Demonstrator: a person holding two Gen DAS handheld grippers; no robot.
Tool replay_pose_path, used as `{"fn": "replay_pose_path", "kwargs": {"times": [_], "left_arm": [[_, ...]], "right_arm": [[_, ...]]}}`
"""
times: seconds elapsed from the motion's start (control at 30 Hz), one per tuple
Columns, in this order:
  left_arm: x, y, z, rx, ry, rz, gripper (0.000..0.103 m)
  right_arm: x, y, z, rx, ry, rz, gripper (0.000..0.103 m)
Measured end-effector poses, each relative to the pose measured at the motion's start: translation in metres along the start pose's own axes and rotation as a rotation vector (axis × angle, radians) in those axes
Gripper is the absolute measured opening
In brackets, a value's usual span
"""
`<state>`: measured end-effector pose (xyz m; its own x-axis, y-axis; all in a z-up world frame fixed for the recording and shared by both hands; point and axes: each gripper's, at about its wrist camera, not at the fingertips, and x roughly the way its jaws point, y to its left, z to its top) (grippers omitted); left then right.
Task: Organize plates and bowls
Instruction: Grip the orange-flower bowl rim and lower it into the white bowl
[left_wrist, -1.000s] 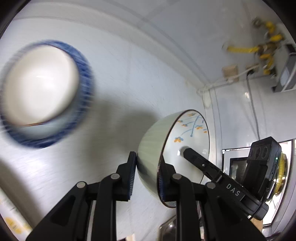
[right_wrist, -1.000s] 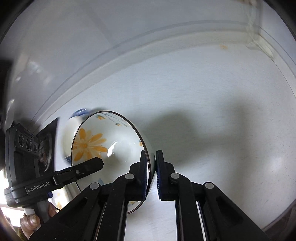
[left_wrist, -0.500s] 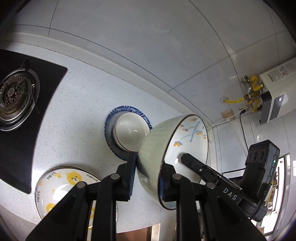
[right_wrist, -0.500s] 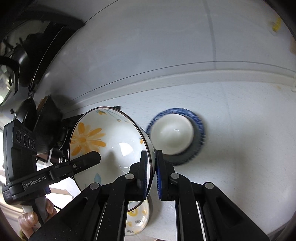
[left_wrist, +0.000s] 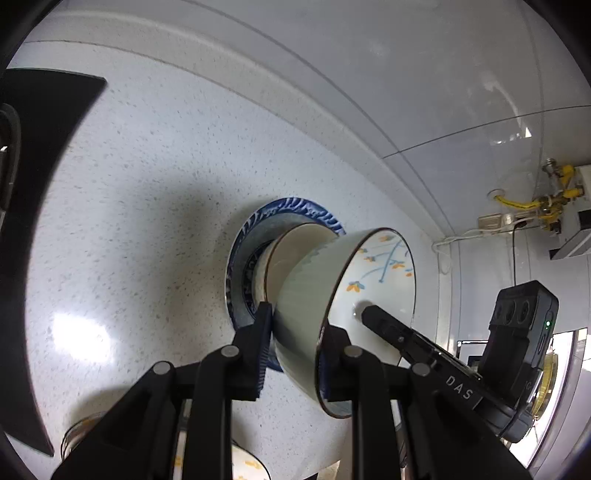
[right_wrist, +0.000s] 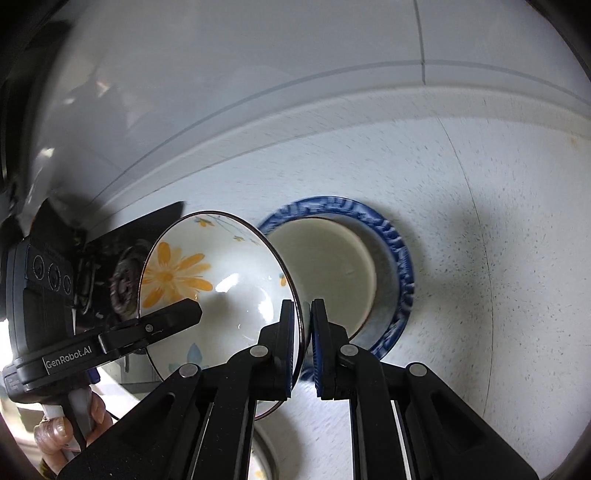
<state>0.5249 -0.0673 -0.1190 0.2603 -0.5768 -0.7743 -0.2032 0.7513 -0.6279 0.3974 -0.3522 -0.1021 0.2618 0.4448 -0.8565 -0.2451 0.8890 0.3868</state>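
Both grippers hold one flower-painted bowl (left_wrist: 310, 306) by opposite sides of its rim; it shows in the right wrist view (right_wrist: 218, 288) too. My left gripper (left_wrist: 295, 354) is shut on its rim. My right gripper (right_wrist: 303, 343) is shut on the other side of the rim. The bowl is tilted and hangs right over a plain white bowl (right_wrist: 332, 266) that sits on a blue-rimmed plate (right_wrist: 395, 258). In the left wrist view the white bowl (left_wrist: 291, 251) and blue plate (left_wrist: 291, 212) are partly hidden behind the held bowl. Whether the bowls touch is unclear.
The speckled white countertop (left_wrist: 147, 184) runs to a tiled wall. A black stove top (left_wrist: 33, 147) lies at the left. A yellow-patterned plate (left_wrist: 247, 465) peeks out at the counter's front edge. Yellow gas pipes (left_wrist: 535, 199) are at the right wall.
Both grippers have carried the flower bowl down and closer to the white bowl on the blue plate, which now looks larger and sits just behind the held bowl.
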Motion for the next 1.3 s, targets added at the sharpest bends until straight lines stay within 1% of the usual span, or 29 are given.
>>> {"fn": "replay_pose_path", "kwargs": {"times": [0.17, 0.27, 0.37, 0.47, 0.6, 0.67, 0.7, 0.8, 0.93, 1.1, 1.2, 1.3], "left_arm": [[0.028, 0.003, 0.013, 0.019, 0.05, 0.01, 0.021], [0.032, -0.001, 0.02, 0.06, 0.069, 0.019, 0.021], [0.035, 0.0, 0.026, 0.083, 0.102, 0.004, 0.022], [0.039, -0.005, 0.033, 0.148, 0.14, 0.011, 0.024], [0.043, -0.004, 0.042, 0.198, 0.188, -0.047, 0.024], [0.048, -0.002, 0.047, 0.201, 0.216, -0.067, 0.025], [0.049, -0.002, 0.049, 0.209, 0.223, -0.073, 0.025], [0.052, -0.005, 0.054, 0.232, 0.239, -0.077, 0.025], [0.054, -0.005, 0.059, 0.26, 0.253, -0.085, 0.025], [0.055, -0.005, 0.061, 0.271, 0.269, -0.101, 0.025], [0.053, -0.003, 0.062, 0.272, 0.273, -0.105, 0.024], [0.047, -0.001, 0.063, 0.283, 0.251, -0.1, 0.023]], "right_arm": [[0.01, -0.018, 0.005, 0.035, 0.023, 0.003, 0.009], [0.011, -0.022, 0.006, 0.05, 0.032, 0.02, 0.009], [0.016, -0.024, 0.006, 0.057, 0.041, 0.028, 0.009], [0.023, -0.027, 0.006, 0.073, 0.052, 0.028, 0.008], [0.024, -0.035, 0.003, 0.118, 0.042, 0.002, 0.008], [0.021, -0.038, 0.001, 0.149, 0.032, 0.015, 0.007], [0.02, -0.037, 0.0, 0.157, 0.028, 0.009, 0.007], [0.017, -0.032, -0.004, 0.17, 0.016, -0.019, 0.007], [0.014, -0.029, -0.009, 0.199, 0.004, -0.03, 0.007], [0.014, -0.023, -0.012, 0.189, 0.001, -0.067, 0.008], [0.013, -0.017, -0.012, 0.18, -0.001, -0.073, 0.013], [0.009, -0.012, -0.011, 0.17, -0.01, -0.058, 0.024]]}}
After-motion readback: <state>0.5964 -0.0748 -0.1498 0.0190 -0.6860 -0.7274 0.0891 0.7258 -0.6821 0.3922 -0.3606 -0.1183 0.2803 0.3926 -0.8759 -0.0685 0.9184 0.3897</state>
